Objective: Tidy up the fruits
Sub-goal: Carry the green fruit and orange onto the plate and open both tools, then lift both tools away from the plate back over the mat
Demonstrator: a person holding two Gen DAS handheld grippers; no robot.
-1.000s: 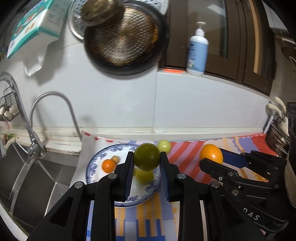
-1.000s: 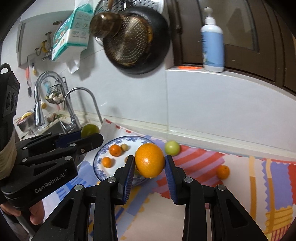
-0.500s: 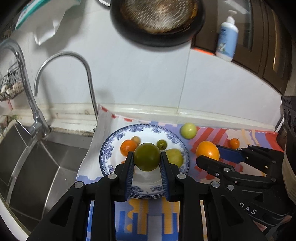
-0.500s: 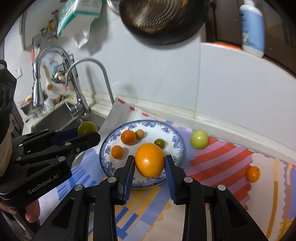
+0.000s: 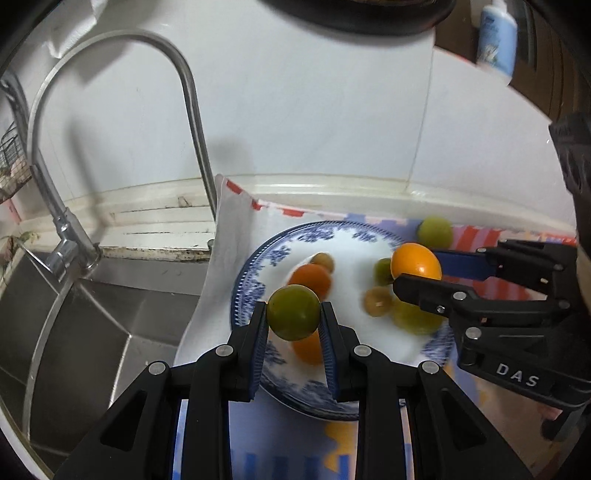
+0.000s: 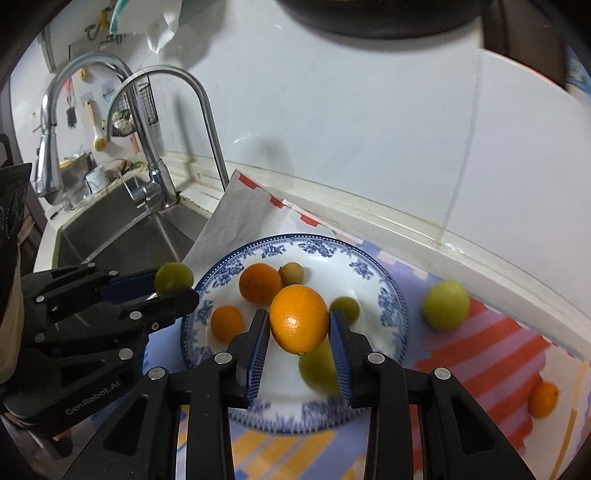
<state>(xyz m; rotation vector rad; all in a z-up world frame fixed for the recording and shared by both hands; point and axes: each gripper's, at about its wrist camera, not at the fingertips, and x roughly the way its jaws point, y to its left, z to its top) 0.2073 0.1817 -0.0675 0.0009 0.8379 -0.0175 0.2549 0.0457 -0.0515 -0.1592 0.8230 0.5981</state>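
Both tongs hover over the plate (image 6: 391, 295), the left tongs (image 5: 293, 321) clenched on a green fruit (image 5: 293, 312) and the right tongs (image 6: 298, 328) on an orange (image 6: 298, 319); delivery step, so next comes lowering each into a bare spot and letting go.

A curved steel faucet (image 5: 173, 62) arches over the sink (image 5: 92, 325) beside a white tiled wall (image 6: 369, 129). A patterned mat (image 6: 498, 350) covers the counter. A blue-white bottle (image 5: 496, 35) stands on a ledge
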